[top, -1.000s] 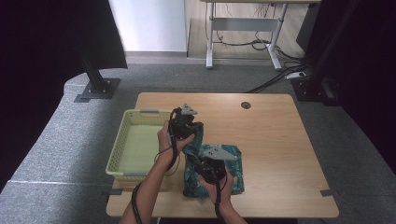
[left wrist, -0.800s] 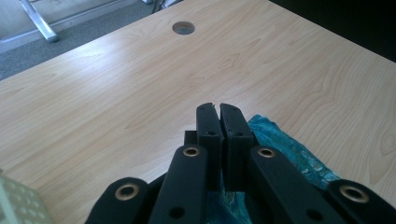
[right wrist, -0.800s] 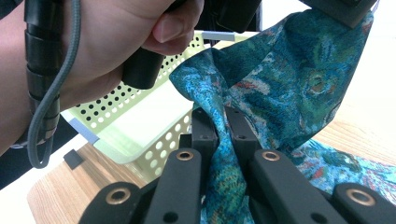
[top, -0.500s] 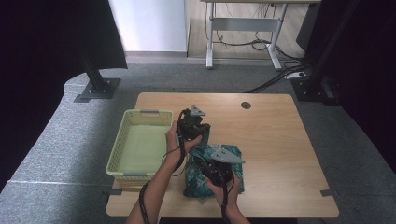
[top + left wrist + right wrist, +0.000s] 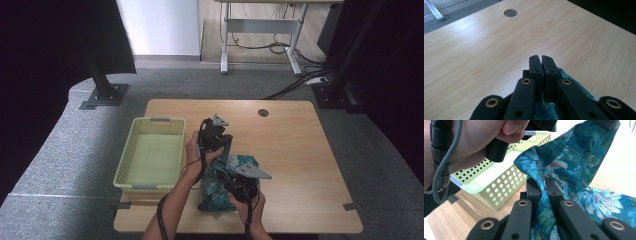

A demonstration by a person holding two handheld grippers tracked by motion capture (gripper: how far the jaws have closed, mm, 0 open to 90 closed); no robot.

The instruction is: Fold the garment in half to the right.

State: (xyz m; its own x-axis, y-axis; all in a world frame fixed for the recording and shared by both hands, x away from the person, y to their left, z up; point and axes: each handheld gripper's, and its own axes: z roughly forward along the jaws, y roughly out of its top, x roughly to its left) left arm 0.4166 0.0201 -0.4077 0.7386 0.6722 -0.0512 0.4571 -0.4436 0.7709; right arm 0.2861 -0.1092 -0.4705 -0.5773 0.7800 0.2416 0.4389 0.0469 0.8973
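A teal patterned cloth (image 5: 220, 192) lies bunched on the wooden table (image 5: 295, 155) near its front edge. My left gripper (image 5: 224, 142) lifts one part of the cloth off the table, jaws shut. In the left gripper view its jaws (image 5: 540, 58) are pressed together and the cloth (image 5: 544, 111) hangs below them. My right gripper (image 5: 229, 176) is shut on a lower fold. In the right gripper view its jaws (image 5: 541, 181) pinch that fold, and the cloth (image 5: 574, 162) stretches up and to the right.
A pale green perforated basket (image 5: 131, 150) stands empty at the table's left side, close behind the left hand (image 5: 474, 140). Its wall (image 5: 499, 187) is just left of the right gripper. A round cable hole (image 5: 263, 112) sits near the table's far edge.
Both grippers have moved right, away from the basket and a little toward the front edge, carrying the cloth with them. Their jaws have stayed shut.
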